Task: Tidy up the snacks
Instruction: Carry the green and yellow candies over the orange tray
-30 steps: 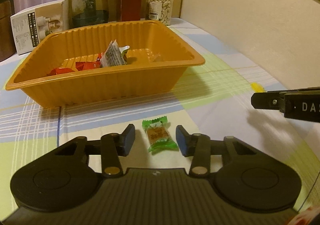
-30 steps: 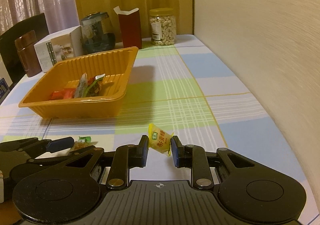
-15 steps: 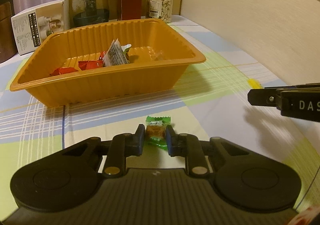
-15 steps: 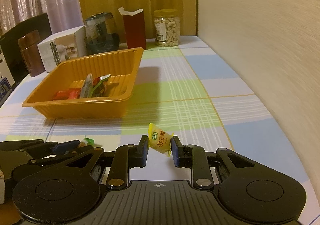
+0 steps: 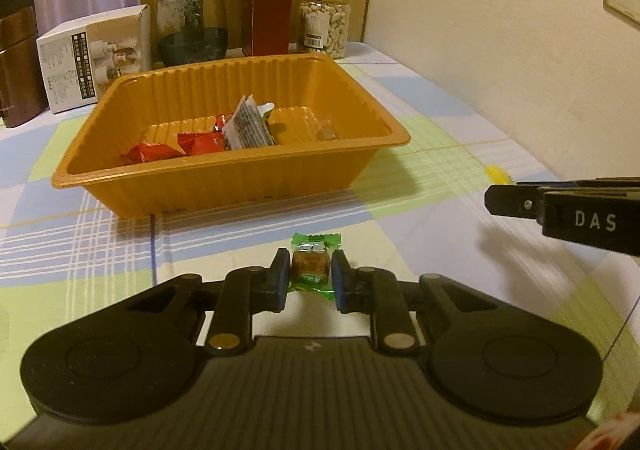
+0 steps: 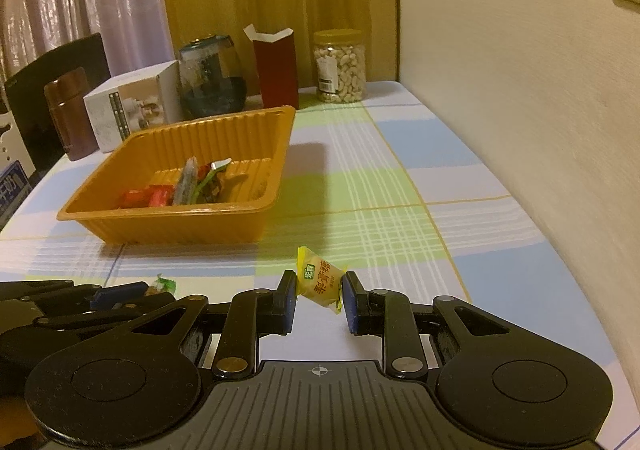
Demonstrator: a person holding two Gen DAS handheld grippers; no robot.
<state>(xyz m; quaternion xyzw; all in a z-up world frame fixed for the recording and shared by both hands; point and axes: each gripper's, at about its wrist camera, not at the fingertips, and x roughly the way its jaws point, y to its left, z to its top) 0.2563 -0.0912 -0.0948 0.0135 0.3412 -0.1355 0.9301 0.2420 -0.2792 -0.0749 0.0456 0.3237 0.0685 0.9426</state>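
Checked cloth covers the desk (image 5: 440,154), above which the left gripper (image 5: 310,277) pinches a green-wrapped candy (image 5: 312,264) between its fingers and the right gripper (image 6: 320,296) clamps a yellow-wrapped candy (image 6: 320,280), both tilted downward. Farther off, the orange tray (image 5: 224,186) holds red packets (image 5: 160,150) and a grey sachet (image 5: 248,126). Its remaining contents are hard to make out.

White letters "DAS" stand on the black right gripper (image 5: 500,201) – seen from the left wrist view. The yellow candy wrapper (image 6: 321,281) carries red Chinese characters – too small to read surely.
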